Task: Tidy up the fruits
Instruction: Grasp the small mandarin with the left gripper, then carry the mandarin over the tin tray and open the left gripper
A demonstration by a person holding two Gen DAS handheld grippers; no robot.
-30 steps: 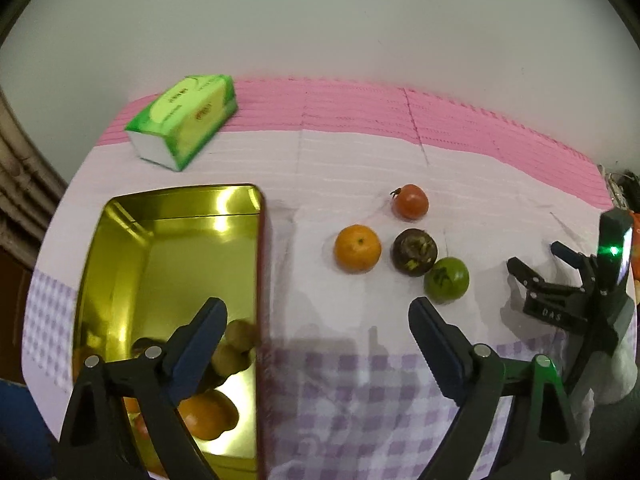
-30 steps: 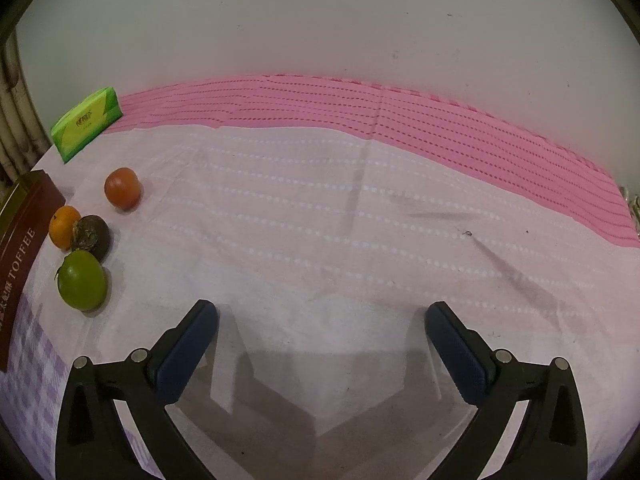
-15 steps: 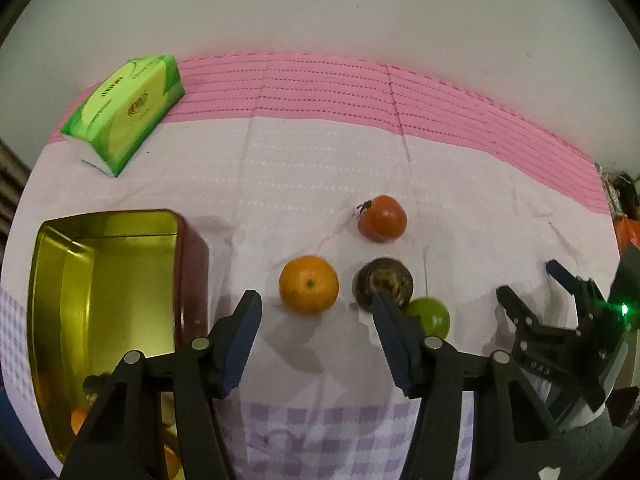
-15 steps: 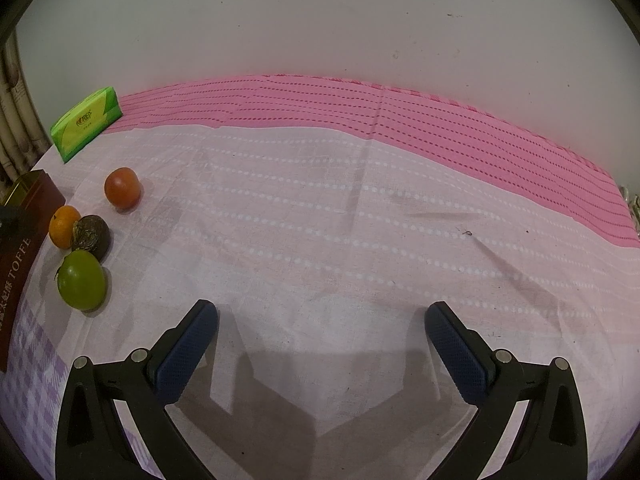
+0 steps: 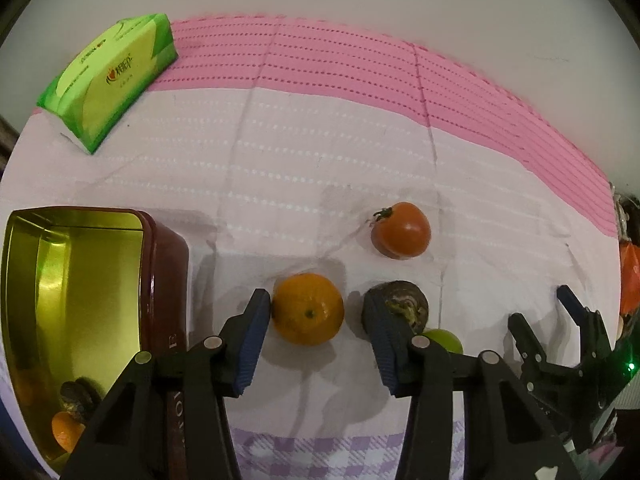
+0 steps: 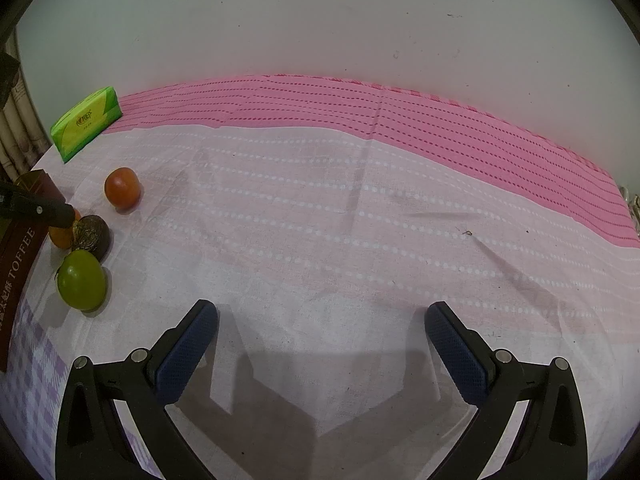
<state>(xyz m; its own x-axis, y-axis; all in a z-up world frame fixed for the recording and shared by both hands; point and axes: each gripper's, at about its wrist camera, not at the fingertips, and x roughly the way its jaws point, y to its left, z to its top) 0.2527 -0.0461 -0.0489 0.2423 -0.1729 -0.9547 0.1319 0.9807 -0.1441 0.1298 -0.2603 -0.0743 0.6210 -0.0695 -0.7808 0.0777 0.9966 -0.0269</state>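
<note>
On the pale cloth lie an orange (image 5: 308, 308), a red tomato (image 5: 401, 230), a dark round fruit (image 5: 404, 306) and a green fruit (image 5: 444, 340), partly hidden behind my left finger. My left gripper (image 5: 316, 300) points down over the orange, its jaws closing around it. The left pad is at the orange's skin and a gap shows on the right side. An open tin (image 5: 168, 264), red outside and gold inside, holds several fruits at the left. My right gripper (image 6: 322, 310) hovers open over bare cloth with nothing between its fingers.
A green tissue pack (image 5: 108, 80) lies at the back left near the wall. The cloth has a pink band at the back and purple checks at the front. From the right wrist the fruits sit far left: tomato (image 6: 122, 189), green fruit (image 6: 82, 280).
My left gripper has moved from above the tin to the right and lower, onto the orange, and its jaws have narrowed a lot. The right gripper has stayed still.
</note>
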